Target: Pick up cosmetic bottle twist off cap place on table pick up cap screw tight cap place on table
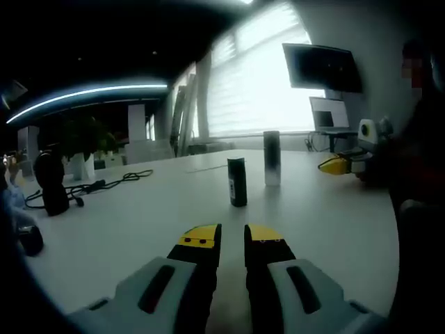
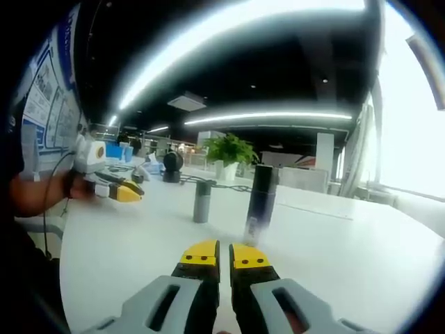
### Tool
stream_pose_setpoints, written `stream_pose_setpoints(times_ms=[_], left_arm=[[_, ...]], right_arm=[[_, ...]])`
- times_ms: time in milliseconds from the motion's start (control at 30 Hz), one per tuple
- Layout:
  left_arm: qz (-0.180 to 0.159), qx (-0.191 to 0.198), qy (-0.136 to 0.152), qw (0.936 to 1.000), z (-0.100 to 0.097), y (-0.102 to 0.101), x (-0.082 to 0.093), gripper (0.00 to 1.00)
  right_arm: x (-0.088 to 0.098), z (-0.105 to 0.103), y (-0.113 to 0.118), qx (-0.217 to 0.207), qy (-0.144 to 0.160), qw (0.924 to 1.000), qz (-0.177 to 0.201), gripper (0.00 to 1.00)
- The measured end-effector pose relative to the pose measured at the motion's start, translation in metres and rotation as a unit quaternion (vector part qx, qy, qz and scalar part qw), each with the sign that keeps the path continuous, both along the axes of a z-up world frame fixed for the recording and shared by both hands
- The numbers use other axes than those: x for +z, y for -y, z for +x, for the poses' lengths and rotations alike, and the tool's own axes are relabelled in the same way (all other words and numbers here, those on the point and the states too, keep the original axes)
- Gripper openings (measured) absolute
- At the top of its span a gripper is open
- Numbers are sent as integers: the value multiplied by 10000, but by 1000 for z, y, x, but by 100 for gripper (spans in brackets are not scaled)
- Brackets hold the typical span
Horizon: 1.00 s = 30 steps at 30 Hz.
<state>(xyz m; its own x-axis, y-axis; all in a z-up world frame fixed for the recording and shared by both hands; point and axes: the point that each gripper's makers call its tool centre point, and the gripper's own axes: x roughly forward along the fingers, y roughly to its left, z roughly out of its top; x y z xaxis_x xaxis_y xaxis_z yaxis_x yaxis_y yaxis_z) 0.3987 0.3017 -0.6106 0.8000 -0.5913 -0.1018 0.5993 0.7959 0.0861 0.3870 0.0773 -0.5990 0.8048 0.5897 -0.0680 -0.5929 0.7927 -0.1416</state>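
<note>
1. Nearest in the left gripper view, the left gripper [image 1: 232, 240] hovers low over the white table [image 1: 139, 216], yellow-tipped jaws nearly closed with a narrow gap, pinching nothing.
2. Nearest in the right gripper view, the right gripper [image 2: 224, 256] likewise has its jaws almost pressed together and empty.
3. Middle distance: two upright cylinders stand on the table, well apart from both grippers. The dark, glossy cosmetic bottle [image 1: 237, 181] stands just beside a taller silver-grey cylindrical bottle [image 1: 272, 158]; from the right gripper view the dark one [image 2: 260, 203] is nearer and the grey one [image 2: 201, 201] lies beyond.
4. The dim picture does not show clearly whether the dark bottle's cap is on; it appears capped.
5. Farther off: a black cable [image 1: 104, 184] and a potted green plant [image 2: 230, 154].
6. Judged progress: neither bottle is grasped, so the task seems either unstarted or just finished; these frames cannot tell which.
</note>
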Motion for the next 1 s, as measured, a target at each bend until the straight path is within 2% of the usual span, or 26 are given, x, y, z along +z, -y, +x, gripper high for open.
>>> stream_pose_setpoints(times_ms=[1000], left_arm=[[-19, 1, 21, 10000, -1, 0, 1, 6]], right_arm=[[-1, 1, 0, -2, 11, 10000, -42, 1]])
